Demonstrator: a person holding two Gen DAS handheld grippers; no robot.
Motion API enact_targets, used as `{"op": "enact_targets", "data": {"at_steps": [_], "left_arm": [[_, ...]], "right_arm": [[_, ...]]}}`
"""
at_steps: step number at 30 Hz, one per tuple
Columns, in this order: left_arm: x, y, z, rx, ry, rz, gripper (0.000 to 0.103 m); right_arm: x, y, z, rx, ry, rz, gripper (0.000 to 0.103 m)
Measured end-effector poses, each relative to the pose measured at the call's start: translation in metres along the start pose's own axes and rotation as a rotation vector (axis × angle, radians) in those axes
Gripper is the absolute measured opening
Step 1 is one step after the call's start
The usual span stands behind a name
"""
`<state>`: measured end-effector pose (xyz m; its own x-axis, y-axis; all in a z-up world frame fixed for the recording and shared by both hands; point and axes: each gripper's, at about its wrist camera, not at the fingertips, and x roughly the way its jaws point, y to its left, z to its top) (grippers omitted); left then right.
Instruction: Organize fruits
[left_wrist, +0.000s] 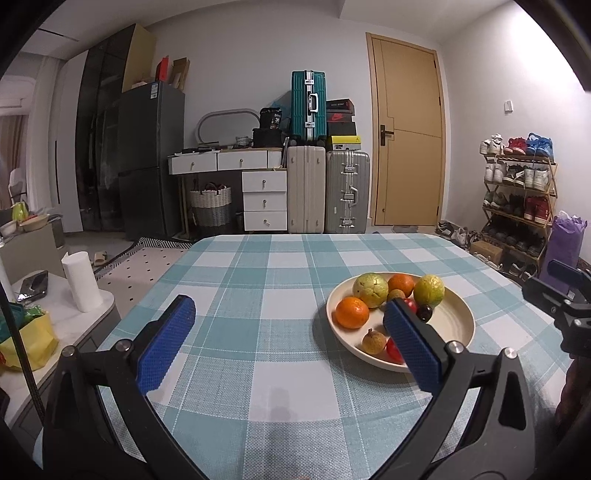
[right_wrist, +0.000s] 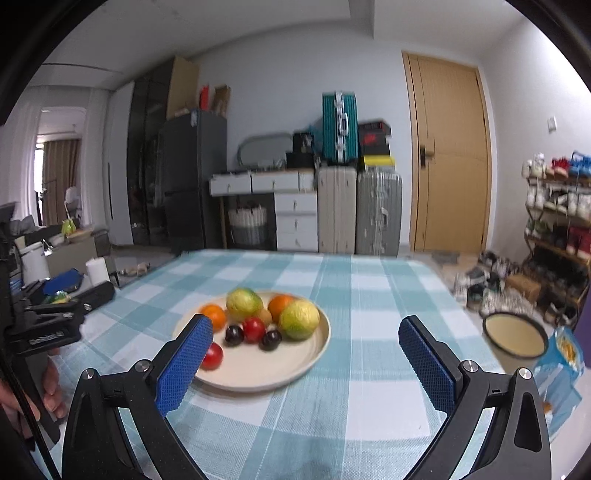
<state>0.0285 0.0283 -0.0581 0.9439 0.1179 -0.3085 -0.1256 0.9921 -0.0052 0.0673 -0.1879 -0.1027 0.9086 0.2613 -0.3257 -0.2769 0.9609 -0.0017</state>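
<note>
A cream plate (left_wrist: 456, 325) (right_wrist: 314, 350) of fruit sits on the checked tablecloth (left_wrist: 280, 280). It holds two yellow-green guavas (left_wrist: 370, 290) (right_wrist: 299, 319), two oranges (left_wrist: 352, 312) (right_wrist: 214, 315), red tomatoes (right_wrist: 254, 329), dark plums (right_wrist: 270, 339) and small brown lychees (left_wrist: 373, 341). My left gripper (left_wrist: 288, 339) hovers open to the plate's left, its right finger overlapping the plate's near side. My right gripper (right_wrist: 306, 363) is open above the plate's near right edge, nothing between its blue pads (right_wrist: 428, 365).
Left of the table stand a side table with a paper roll (left_wrist: 81, 280) and a yellow bag (left_wrist: 33, 339). On the floor at right are a round bowl (right_wrist: 515, 334), a shoe rack (left_wrist: 517, 192) and loose shoes. Suitcases (left_wrist: 306, 192), drawers and a door lie beyond the table's far edge.
</note>
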Motion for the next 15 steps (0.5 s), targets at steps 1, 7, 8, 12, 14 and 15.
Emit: {"op": "enact_targets", "data": {"at_steps": [1,7,8,12,14,15], "left_arm": [[-0.0012,0.0003,0.0009,0.001,0.0,-0.001,0.102],[-0.0016,0.0002,0.0007,0.001,-0.001,-0.001,0.102],[-0.0006,0.0002,0.0003,0.001,0.0,-0.003,0.102],[-0.0003,-0.0004,0.001,0.001,0.0,-0.006,0.102],[-0.0005,-0.0003,0.0012,0.002,0.0,-0.006,0.102],[0.0022,-0.001,-0.0001,0.002,0.001,-0.005,0.102]], "right_arm": [[-0.0011,-0.0003,-0.0003,0.001,-0.007,-0.003,0.103],[-0.0023,0.0027,-0.0015,-0.018,-0.023,0.009,0.103],[-0.0027,0.0026,-0.0017,-0.017,-0.024,0.01,0.103],[-0.0016,0.0017,-0.0013,-0.012,-0.02,0.016,0.103],[-0.0016,0.002,-0.0017,-0.014,-0.021,0.017,0.103],[-0.0017,0.0022,-0.0018,-0.015,-0.021,0.017,0.103]]}}
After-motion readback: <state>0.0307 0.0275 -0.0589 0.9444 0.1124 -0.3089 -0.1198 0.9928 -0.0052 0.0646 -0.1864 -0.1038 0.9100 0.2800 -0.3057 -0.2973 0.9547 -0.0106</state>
